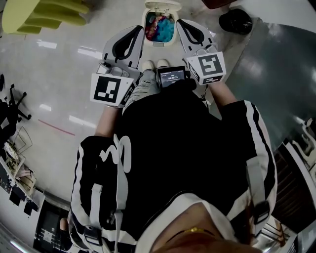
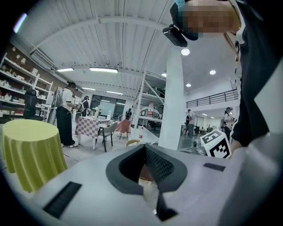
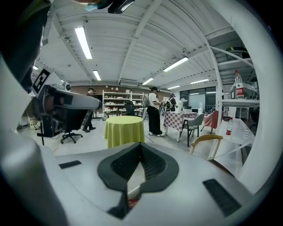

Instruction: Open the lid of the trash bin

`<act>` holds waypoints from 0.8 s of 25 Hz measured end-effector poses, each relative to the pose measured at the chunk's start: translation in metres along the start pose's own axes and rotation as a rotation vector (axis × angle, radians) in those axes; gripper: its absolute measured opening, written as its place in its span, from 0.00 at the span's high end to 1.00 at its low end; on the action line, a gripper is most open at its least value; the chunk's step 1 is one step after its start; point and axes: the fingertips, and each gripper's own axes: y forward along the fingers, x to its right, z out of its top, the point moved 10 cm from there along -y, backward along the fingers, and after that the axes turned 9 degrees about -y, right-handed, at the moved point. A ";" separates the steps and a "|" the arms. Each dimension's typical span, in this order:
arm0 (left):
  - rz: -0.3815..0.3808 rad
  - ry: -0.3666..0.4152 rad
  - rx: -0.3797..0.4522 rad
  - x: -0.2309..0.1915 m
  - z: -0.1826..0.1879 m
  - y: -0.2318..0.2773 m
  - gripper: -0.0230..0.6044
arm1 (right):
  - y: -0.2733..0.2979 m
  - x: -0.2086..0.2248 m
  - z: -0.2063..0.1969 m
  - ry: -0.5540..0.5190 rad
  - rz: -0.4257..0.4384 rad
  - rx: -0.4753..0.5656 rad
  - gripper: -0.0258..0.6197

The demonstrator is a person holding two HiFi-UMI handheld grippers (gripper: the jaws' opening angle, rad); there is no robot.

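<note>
In the head view a small white trash bin (image 1: 159, 43) stands on the floor just beyond the person's shoes. Its lid (image 1: 163, 6) is tipped up and back, and red and blue rubbish (image 1: 160, 27) shows inside. My left gripper (image 1: 139, 29) is held at waist height, its tips left of the bin's mouth. My right gripper (image 1: 179, 22) sits right of the mouth. Neither touches the bin. In the left gripper view the jaws (image 2: 144, 146) meet at the tips with nothing between them. The right gripper view shows the same (image 3: 140, 145).
A round table with a yellow-green cloth (image 1: 44, 15) (image 2: 28, 150) (image 3: 124, 130) stands to the left. A black object (image 1: 236, 21) lies right of the bin, and an office chair (image 1: 10, 104) stands far left. A white pillar (image 2: 171, 106), chairs and people stand farther off.
</note>
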 end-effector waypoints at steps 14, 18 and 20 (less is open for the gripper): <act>-0.011 0.024 0.016 0.010 0.015 -0.003 0.95 | -0.023 -0.002 0.029 0.008 -0.016 0.095 0.95; -0.013 0.030 0.024 0.012 0.017 -0.005 0.95 | -0.027 -0.005 0.032 0.028 -0.008 0.115 0.95; -0.016 0.033 0.023 0.013 0.018 -0.006 0.95 | -0.029 -0.006 0.036 0.028 -0.003 0.125 0.95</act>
